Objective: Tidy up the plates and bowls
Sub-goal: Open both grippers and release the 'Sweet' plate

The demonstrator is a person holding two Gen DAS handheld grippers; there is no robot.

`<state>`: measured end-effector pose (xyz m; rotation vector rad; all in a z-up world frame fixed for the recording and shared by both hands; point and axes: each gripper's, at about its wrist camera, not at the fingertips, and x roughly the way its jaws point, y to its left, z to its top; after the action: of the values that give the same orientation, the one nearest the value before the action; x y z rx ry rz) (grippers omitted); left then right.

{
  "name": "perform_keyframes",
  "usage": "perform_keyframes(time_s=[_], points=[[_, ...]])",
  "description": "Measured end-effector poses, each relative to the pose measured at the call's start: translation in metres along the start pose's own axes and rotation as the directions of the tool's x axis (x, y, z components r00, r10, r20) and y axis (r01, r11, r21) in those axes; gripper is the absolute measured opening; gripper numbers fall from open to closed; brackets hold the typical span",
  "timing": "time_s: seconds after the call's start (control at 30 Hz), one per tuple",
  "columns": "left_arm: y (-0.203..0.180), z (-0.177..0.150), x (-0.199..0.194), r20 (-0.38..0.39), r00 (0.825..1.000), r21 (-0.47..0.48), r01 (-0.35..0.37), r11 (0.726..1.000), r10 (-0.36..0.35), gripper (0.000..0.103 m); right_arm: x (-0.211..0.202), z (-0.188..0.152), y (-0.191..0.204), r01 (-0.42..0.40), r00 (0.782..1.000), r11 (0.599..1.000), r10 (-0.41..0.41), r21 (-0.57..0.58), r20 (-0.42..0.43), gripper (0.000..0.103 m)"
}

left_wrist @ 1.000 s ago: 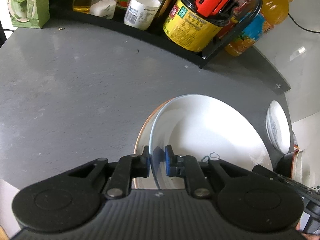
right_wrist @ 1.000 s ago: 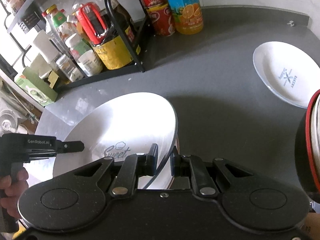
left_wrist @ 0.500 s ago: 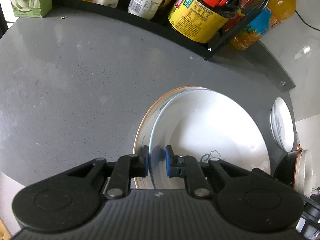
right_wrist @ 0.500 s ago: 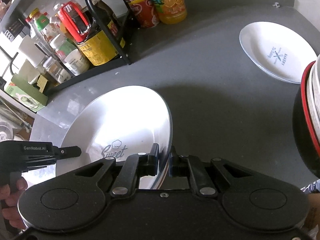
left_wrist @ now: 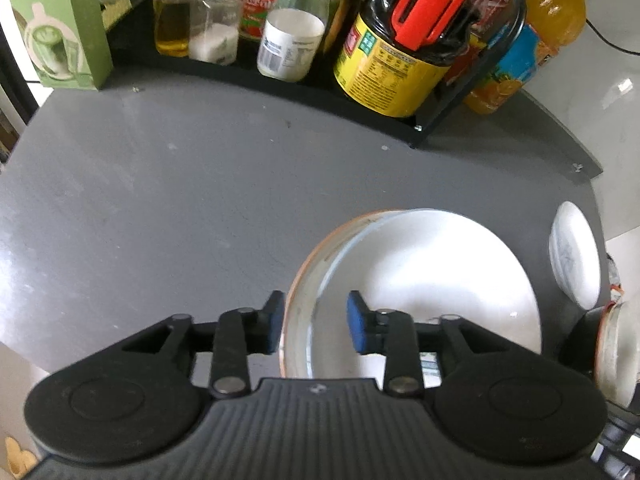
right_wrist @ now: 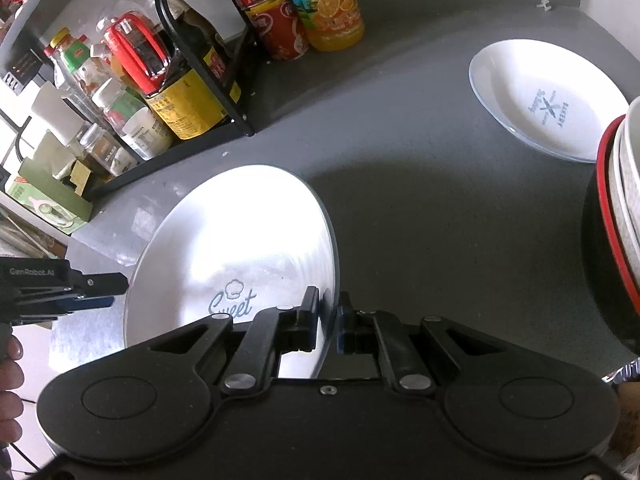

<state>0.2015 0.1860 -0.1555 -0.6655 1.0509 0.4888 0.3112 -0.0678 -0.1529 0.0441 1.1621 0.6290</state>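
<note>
The white "Sweet" plate (right_wrist: 240, 248) sits on an orange-rimmed plate (left_wrist: 296, 292) on the grey tabletop (left_wrist: 160, 208) — right hand-held gripper (right_wrist: 329, 322) pinching its rim, left hand-held gripper (left_wrist: 316, 322) spread wide — while the white "Bakery" plate (right_wrist: 548, 100) lies unstacked and apart, beside stacked bowls (right_wrist: 618, 200).

This is a home kitchen. On the grey table (left_wrist: 168, 184) stands a black rack (right_wrist: 208, 80) full of cooking things: a big soy sauce bottle (left_wrist: 394, 68), oil (left_wrist: 172, 20), jars (left_wrist: 214, 20) of seasoning and a can (right_wrist: 276, 26). An orange juice bottle (right_wrist: 324, 0) stands beside it. White plates (right_wrist: 548, 96) and stacked bowls (right_wrist: 620, 216) lie on the same table.
</note>
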Motion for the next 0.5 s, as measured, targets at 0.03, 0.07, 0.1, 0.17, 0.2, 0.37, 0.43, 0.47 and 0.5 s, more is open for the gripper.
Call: perform_keyframes(time_s=[0.03,0.07,0.1,0.17,0.2,0.37,0.43,0.47,0.5], points=[[0.0,-0.001,0.001,0.003,1.0,0.007,-0.011,1.0,0.011,0.041,0.001,0.0,-0.001,0.001,1.0,1.0,-0.001,0.004,-0.002,0.009],[0.0,-0.003,0.002,0.005,1.0,0.014,-0.021,1.0,0.021,0.043,0.002,-0.001,-0.001,0.003,1.0,1.0,-0.003,0.008,-0.005,0.009],[0.001,-0.004,0.003,0.004,1.0,0.017,-0.027,0.999,0.027,0.043,0.002,-0.002,-0.001,0.003,1.0,1.0,-0.003,0.009,-0.003,0.009],[0.002,-0.008,0.006,0.002,0.999,0.012,-0.042,0.999,0.042,0.043,0.003,-0.002,0.001,0.011,1.0,1.0,-0.011,-0.004,0.001,0.01],[0.003,-0.01,0.008,0.004,0.999,0.008,-0.053,0.999,0.053,0.043,0.004,-0.002,0.002,0.015,1.0,1.0,-0.015,-0.014,0.002,0.01],[0.01,-0.017,0.019,-0.007,0.999,-0.024,-0.036,0.999,0.036,0.042,0.008,-0.001,0.004,0.017,1.0,0.999,-0.017,-0.032,0.002,0.011],[0.014,-0.019,0.02,-0.003,1.0,-0.045,-0.024,0.999,0.024,0.042,0.01,-0.002,0.007,0.024,1.0,0.998,-0.024,-0.054,0.001,0.012],[0.014,-0.019,0.02,0.002,1.0,-0.043,-0.025,0.999,0.025,0.042,0.012,-0.003,0.008,0.033,0.999,0.997,-0.033,-0.068,-0.003,0.014],[0.014,-0.018,0.02,0.009,1.0,-0.035,-0.028,0.999,0.029,0.042,0.015,-0.003,0.01,0.044,0.999,0.996,-0.045,-0.078,-0.011,0.018]])
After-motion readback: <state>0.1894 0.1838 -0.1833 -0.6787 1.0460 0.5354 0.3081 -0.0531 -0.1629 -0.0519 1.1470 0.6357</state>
